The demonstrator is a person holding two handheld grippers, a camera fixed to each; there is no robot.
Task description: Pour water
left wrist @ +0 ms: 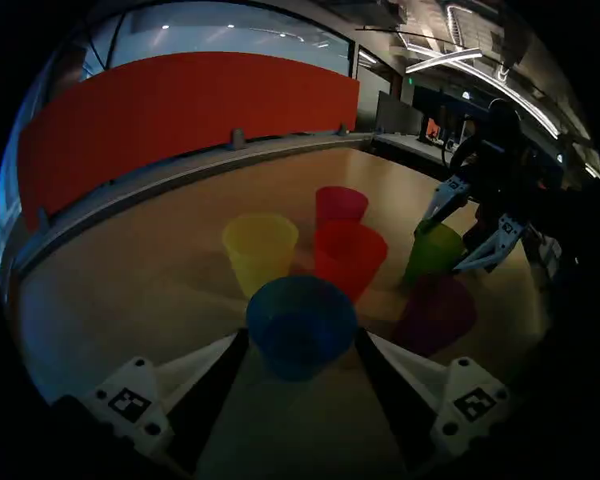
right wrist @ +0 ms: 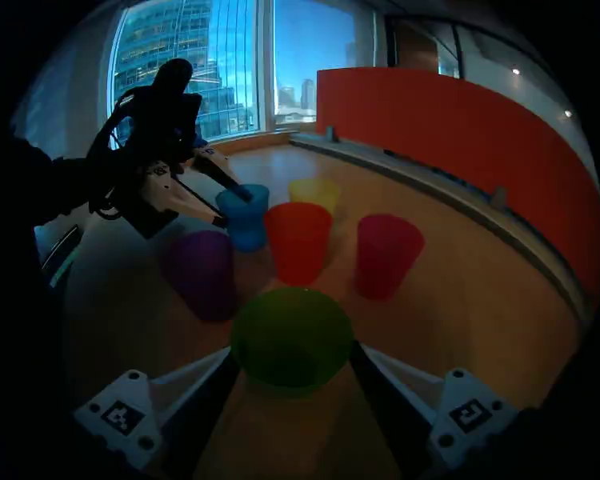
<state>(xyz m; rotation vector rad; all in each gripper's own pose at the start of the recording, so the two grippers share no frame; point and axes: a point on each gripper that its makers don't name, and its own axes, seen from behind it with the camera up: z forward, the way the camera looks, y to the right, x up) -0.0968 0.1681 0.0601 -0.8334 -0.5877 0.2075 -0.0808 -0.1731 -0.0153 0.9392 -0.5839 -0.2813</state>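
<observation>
**Both cups gripped; pour outstanding**

The left gripper [left wrist: 302, 338] pinched a translucent blue plastic cup [left wrist: 300, 314]. The right gripper [right wrist: 292, 354] pinched a translucent green plastic cup [right wrist: 292, 330]. Both cups sat upright among other coloured cups [left wrist: 260, 248] on the wooden table [left wrist: 156, 272]. No water was discernible, and tipping had apparently not begun.

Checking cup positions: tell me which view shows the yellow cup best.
Left gripper view: the yellow cup shows close and nearly whole. In the right gripper view it sits farther off, its lower part hidden behind the orange cup.
</observation>
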